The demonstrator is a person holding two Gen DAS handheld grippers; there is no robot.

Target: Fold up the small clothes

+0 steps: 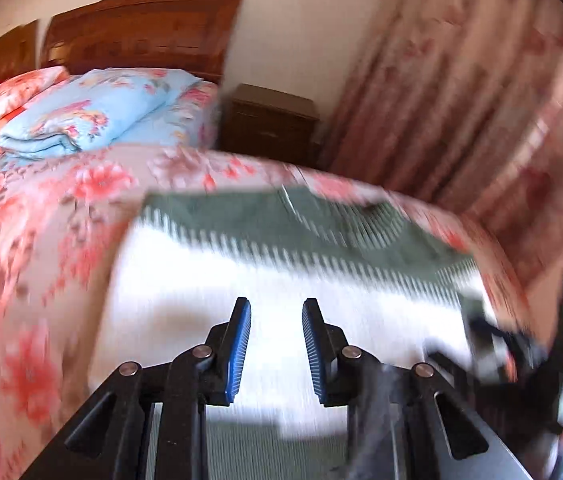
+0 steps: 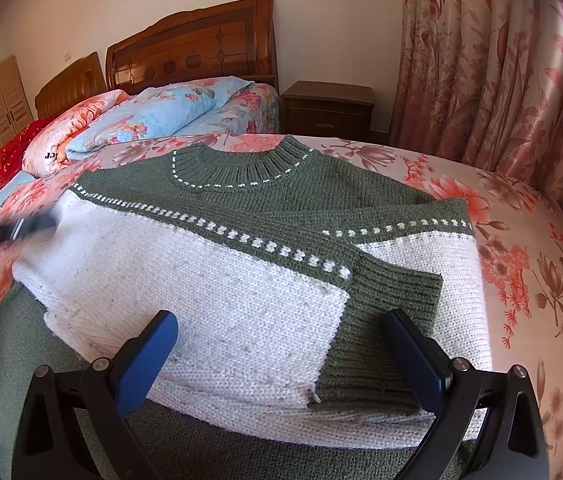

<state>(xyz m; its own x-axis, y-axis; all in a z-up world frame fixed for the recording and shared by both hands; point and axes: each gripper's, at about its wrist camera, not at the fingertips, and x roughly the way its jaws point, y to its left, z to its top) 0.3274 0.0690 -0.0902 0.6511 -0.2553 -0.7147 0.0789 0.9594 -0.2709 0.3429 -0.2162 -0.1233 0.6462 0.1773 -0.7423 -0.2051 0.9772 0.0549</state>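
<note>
A small green-and-white knit sweater (image 2: 217, 300) lies flat on the floral bedspread (image 2: 529, 264), collar away from me, with one sleeve folded across its chest and the green cuff (image 2: 385, 320) near the right. My right gripper (image 2: 281, 344) is open and empty, low over the sweater's lower part. In the blurred left wrist view, my left gripper (image 1: 276, 332) is open and empty above the sweater's white area (image 1: 241, 276). The right gripper (image 1: 521, 344) shows as a dark blur at the right edge there.
Folded floral quilts (image 2: 149, 120) are piled near the wooden headboard (image 2: 193, 48). A dark nightstand (image 2: 327, 110) stands beside the bed. Floral curtains (image 2: 501, 60) hang on the right. A blurred dark shape, likely my left gripper (image 2: 9, 232), is at the left edge.
</note>
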